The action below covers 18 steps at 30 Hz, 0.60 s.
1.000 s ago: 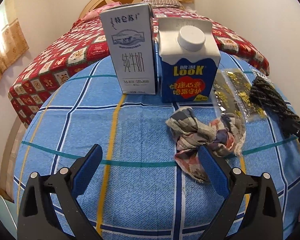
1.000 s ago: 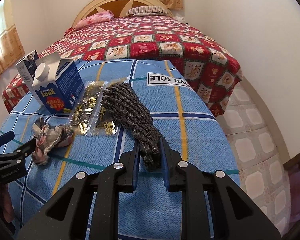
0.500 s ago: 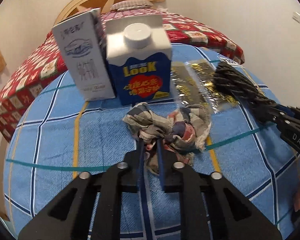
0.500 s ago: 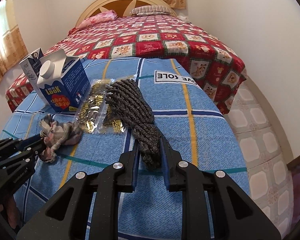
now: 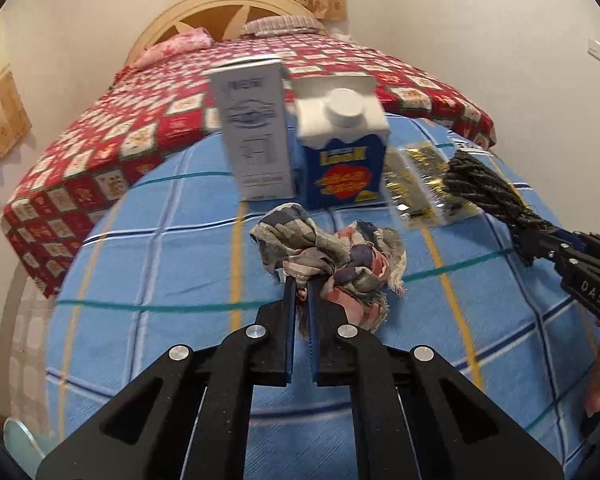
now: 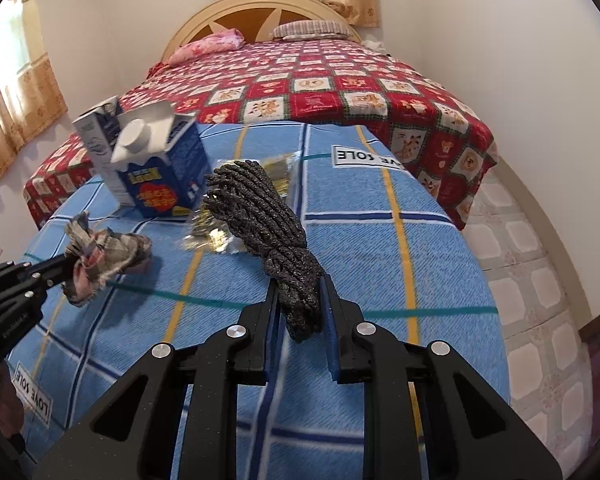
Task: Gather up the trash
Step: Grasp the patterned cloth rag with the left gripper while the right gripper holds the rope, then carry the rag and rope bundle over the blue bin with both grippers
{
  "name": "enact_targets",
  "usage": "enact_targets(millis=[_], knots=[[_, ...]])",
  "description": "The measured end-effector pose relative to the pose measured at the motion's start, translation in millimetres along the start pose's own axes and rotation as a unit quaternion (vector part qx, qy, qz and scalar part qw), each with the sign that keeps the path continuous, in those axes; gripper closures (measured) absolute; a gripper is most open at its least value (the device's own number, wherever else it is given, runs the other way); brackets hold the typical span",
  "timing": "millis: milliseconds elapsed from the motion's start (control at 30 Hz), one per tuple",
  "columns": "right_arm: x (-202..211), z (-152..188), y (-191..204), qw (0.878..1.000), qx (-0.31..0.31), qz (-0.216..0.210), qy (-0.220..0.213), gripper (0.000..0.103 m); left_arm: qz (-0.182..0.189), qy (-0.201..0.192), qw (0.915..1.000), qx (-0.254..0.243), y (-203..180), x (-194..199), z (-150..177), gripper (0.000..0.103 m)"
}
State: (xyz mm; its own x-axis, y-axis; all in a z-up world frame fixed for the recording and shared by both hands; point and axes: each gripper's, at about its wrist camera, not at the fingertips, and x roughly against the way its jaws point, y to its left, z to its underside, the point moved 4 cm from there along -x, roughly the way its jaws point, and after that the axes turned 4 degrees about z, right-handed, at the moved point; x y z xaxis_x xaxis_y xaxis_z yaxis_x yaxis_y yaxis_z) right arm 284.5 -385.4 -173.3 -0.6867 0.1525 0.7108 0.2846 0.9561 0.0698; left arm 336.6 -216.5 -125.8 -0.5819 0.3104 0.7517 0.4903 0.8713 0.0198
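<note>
My left gripper (image 5: pixel 300 286) is shut on a crumpled plaid cloth scrap (image 5: pixel 332 256) and holds it just above the blue checked tablecloth (image 5: pixel 160 276); the cloth scrap also shows at left in the right wrist view (image 6: pixel 104 254). My right gripper (image 6: pixel 300 300) is shut on the near end of a dark grey rope bundle (image 6: pixel 260 216), which also shows in the left wrist view (image 5: pixel 484 188). A white milk carton (image 5: pixel 256 132) and a blue LOOK carton (image 5: pixel 342 152) stand upright behind the cloth. A clear wrapper with gold print (image 5: pixel 416 180) lies beside the rope.
The table's right edge drops to a tiled floor (image 6: pixel 540 280). A bed with a red patterned cover (image 6: pixel 320 84) stands behind the table. A pale green object (image 5: pixel 20 444) shows below the table's left edge.
My left gripper closed on the cloth scrap and has lifted it slightly off the tablecloth. My right gripper stays shut on the rope, whose near end has risen a little.
</note>
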Motion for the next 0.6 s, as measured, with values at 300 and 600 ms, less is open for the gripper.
enact_targets(millis=[300, 600], knots=[[25, 10, 45, 0.999, 0.035, -0.031, -0.015, 0.083, -0.042, -0.007, 0.9985, 0.035, 44, 40, 41, 0.098], [44, 22, 105, 0.994, 0.077, -0.070, -0.025, 0.083, -0.065, -0.029, 0.9955, 0.063, 74, 94, 74, 0.098]])
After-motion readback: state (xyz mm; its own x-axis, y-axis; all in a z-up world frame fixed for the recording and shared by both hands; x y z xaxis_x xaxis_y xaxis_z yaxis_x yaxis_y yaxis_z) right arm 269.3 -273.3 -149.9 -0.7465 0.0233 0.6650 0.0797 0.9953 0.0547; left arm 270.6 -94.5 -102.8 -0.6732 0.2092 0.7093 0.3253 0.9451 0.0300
